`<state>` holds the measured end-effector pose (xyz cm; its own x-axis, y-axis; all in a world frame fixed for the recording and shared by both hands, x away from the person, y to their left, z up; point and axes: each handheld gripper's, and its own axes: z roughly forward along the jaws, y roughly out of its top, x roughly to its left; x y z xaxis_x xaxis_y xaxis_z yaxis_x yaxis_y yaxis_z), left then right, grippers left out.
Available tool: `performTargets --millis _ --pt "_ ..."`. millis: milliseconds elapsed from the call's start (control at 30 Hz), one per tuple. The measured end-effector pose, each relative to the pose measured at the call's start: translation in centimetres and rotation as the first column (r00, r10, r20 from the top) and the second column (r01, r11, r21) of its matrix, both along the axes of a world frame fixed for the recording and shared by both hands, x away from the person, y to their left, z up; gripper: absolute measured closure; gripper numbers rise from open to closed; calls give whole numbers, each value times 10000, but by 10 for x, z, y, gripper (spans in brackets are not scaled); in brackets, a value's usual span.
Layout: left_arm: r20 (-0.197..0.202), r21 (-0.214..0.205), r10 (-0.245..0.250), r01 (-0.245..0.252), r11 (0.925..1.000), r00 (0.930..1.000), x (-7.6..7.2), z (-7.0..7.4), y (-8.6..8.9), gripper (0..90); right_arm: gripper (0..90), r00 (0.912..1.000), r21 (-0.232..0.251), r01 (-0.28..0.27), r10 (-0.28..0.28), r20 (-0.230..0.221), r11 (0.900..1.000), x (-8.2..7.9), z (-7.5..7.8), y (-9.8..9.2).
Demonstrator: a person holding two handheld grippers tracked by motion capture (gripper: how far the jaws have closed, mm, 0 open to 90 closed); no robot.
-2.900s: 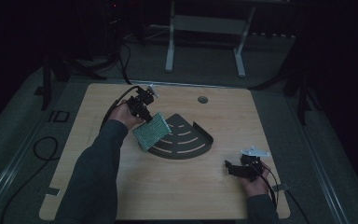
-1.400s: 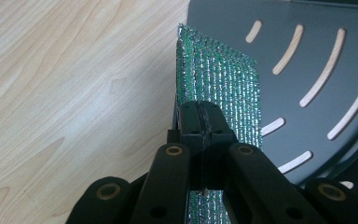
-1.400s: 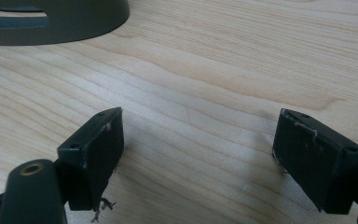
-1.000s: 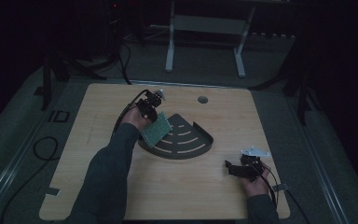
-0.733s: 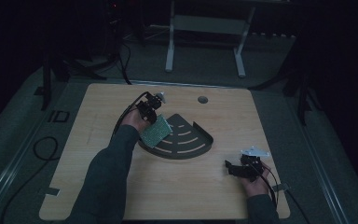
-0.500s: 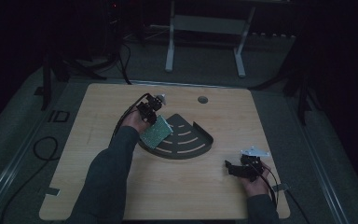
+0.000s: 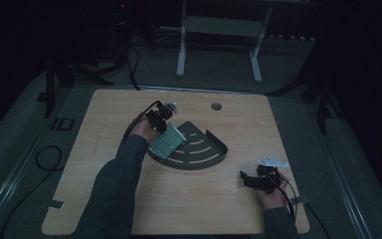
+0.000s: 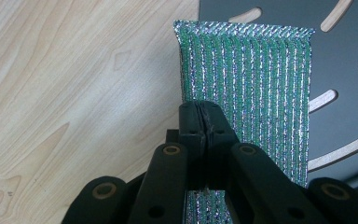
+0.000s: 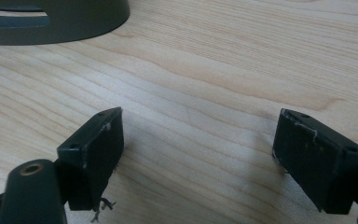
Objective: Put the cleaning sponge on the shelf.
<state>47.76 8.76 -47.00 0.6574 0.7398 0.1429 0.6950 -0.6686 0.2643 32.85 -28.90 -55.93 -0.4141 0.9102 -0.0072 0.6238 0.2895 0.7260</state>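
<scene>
Light wooden table (image 7: pixel 104 199) carries a dark grey quarter-round slotted shelf tray (image 7: pixel 199 149); the green glittery rectangular scouring sponge (image 8: pixel 256 93) lies half on the tray's left edge, half over bare wood, long axis running straight away from the left gripper (image 8: pixel 205 114). Left jaws pinch the sponge's near edge, though they have just been easing apart. Judgement: slide it fully onto the tray before letting go; right gripper (image 9: pixel 198 154) rests wide and empty.

My black two-jaw claw (image 8: pixel 204 135) pinches the near edge of a green, silver-striped glittery scouring pad (image 8: pixel 251 88), jaws nearly together on it though they have just been easing apart. The pad lies partly over a dark grey slotted metal tray (image 8: pixel 340 60) and partly over the pale wooden counter (image 8: pixel 74 84)
</scene>
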Motion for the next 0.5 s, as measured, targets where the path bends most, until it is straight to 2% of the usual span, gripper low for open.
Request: performTargets --millis 267,500 --pt "-15 191 -74 74 9998 10000 -1 -2 -3 847 158 10000 -2 0 0 -3 10000 0 0 0" --pt "-65 192 -3 4 9998 10000 1 -4 -3 823 158 10000 1 1 -1 -1 10000 0 0 0"
